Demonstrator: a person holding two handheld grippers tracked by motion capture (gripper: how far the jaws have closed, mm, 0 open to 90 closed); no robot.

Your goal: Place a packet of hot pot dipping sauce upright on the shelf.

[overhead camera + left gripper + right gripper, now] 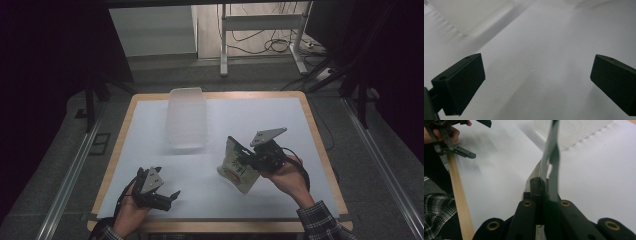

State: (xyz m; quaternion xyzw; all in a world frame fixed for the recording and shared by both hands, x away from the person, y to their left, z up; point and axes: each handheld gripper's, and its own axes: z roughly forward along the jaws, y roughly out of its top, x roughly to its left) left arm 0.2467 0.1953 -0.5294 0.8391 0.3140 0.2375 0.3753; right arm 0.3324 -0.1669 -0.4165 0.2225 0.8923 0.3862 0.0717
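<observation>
A cream and green snack pouch hangs tilted above the white table cover, its lower corner near the surface. My right gripper is shut on the pouch's upper right edge; in the right gripper view the pouch rises edge-on from between the closed jaws. My left gripper rests low at the front left of the table, open, with nothing between its jaws. In the left gripper view the two black pads stand wide apart over bare white cover.
A translucent plastic tub stands at the back middle of the table, also seen as the tub. The wooden table edge frames the white cover. A metal stand and cables lie on the floor beyond.
</observation>
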